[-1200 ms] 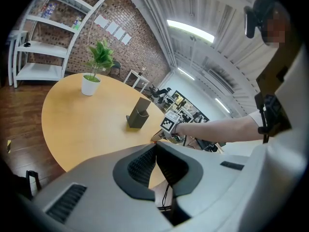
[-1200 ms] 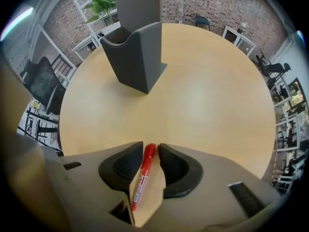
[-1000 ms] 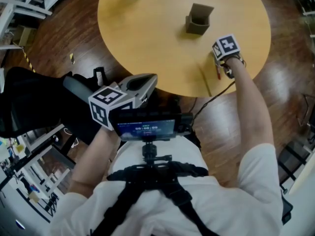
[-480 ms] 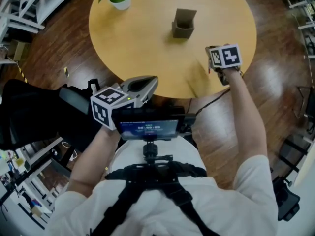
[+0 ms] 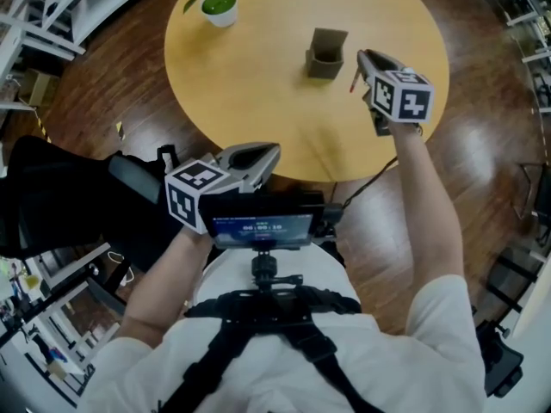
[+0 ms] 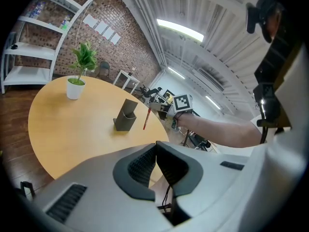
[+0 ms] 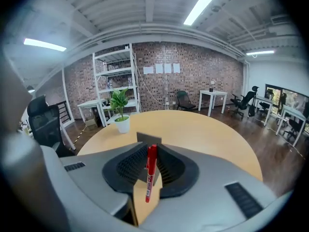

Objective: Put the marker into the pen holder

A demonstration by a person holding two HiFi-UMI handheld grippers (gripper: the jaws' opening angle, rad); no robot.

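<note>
A red marker (image 7: 150,174) stands nearly upright between the pads of my right gripper (image 7: 149,151), which is shut on it. In the head view that gripper (image 5: 365,58) hovers above the round wooden table (image 5: 250,84), just right of the dark square pen holder (image 5: 326,52), and the marker (image 5: 353,83) hangs below its jaws. The pen holder's rim (image 7: 148,138) shows right behind the jaws. My left gripper (image 5: 267,151) stays shut and empty near the table's front edge. From there, the holder (image 6: 126,116) and marker (image 6: 146,118) show side by side.
A small potted plant (image 5: 216,0) stands at the table's far left edge. A black chair (image 5: 60,188) is on the floor to my left, with white shelving (image 5: 52,7) beyond it. A cable (image 5: 370,175) hangs below the table's near edge.
My right gripper has lifted from the table's near right edge with the marker and swung up and toward the pen holder. The left gripper has hardly moved.
</note>
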